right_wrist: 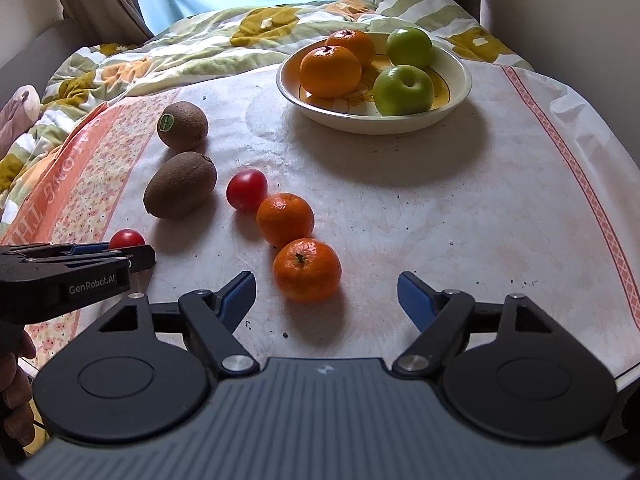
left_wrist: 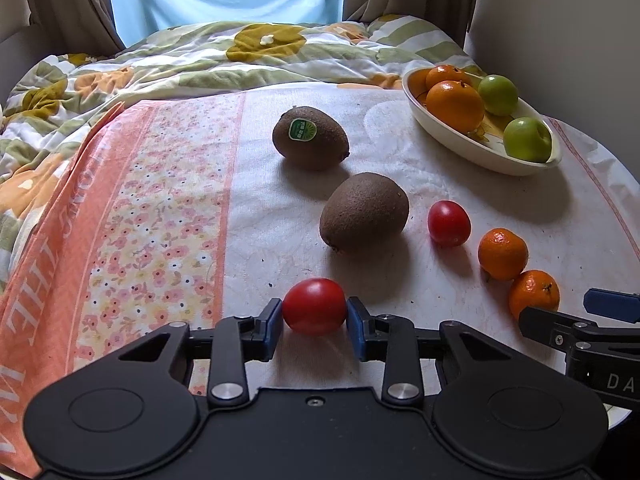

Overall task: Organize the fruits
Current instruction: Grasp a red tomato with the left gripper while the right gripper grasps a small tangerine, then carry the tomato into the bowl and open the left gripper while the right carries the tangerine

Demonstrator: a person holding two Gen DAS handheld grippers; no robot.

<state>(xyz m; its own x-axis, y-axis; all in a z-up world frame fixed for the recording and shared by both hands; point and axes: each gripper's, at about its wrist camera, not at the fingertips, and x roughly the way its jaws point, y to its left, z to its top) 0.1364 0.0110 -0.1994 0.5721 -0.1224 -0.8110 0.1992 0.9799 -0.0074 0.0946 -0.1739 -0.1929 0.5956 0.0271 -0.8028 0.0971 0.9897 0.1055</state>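
Presently, step in hand: first pick of the loose fruit, bound for the bowl.
Left gripper (left_wrist: 314,322): blue pads clamped on a small glossy red tomato (left_wrist: 314,306), apparently not yet lifted off the pale printed cloth (left_wrist: 280,220).
Right gripper (right_wrist: 326,298): jaws stood apart, nothing between them; nearest small orange mandarin (right_wrist: 307,270) lay just ahead.
Cream oval ceramic bowl (right_wrist: 460,92): far right; held two large oranges and two green apples.
Loose stock: two brown fuzzy kiwis (left_wrist: 364,213), second red tomato (left_wrist: 449,223), second mandarin (left_wrist: 503,254).
Next move: lift the tomato gently, since its thin skin bruises, and carry it across to the bowl.
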